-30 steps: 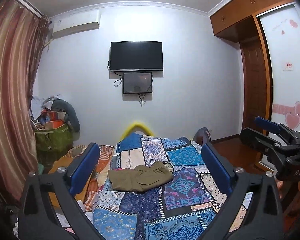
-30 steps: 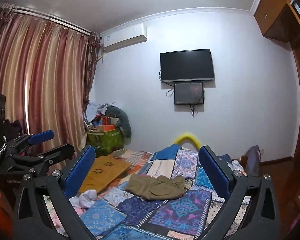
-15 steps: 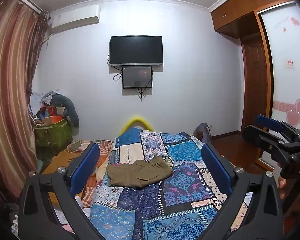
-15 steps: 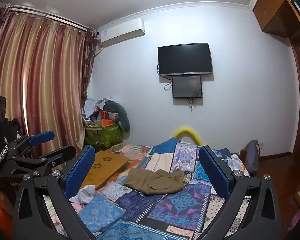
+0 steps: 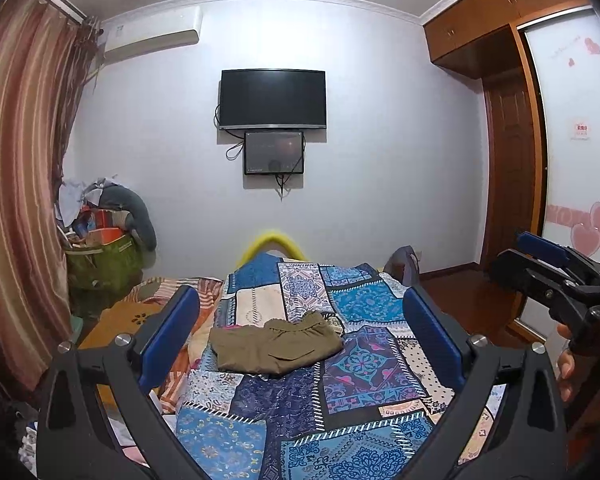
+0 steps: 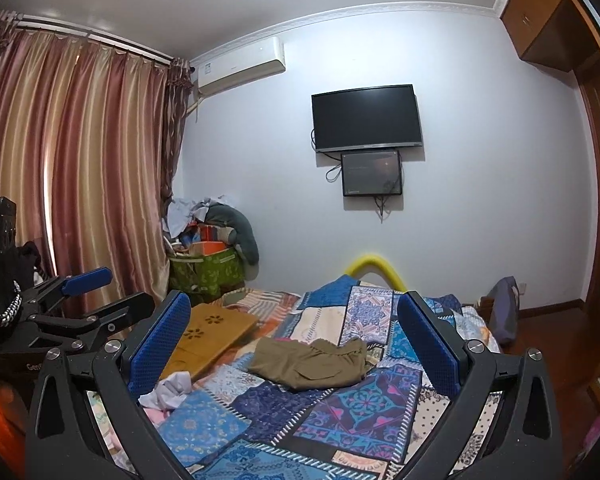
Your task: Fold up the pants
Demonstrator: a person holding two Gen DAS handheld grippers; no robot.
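Both tongs, left (image 5: pixel 300 332) & right (image 6: pixel 294 340), gape wide w/ nothing held, well short of the olive pants (image 5: pixel 274 344) bunched mid-bed on the patchwork quilt (image 5: pixel 364 364), so a low pinch prob snags quilt w/ cloth.

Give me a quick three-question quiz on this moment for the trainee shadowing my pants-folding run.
1. True or false: the left gripper is shut on the olive pants.
2. Multiple choice: the pants lie on A) the wooden floor, B) the patchwork bedspread, C) the green bin.
3. Short answer: what hangs on the wall directly below the TV?

Key
1. False: both the left gripper and the right gripper are open and held back from the bed, with the pants beyond their fingertips.
2. B: they lie bunched in a loose heap, not yet spread flat.
3. A smaller dark screen, with cables trailing from it.
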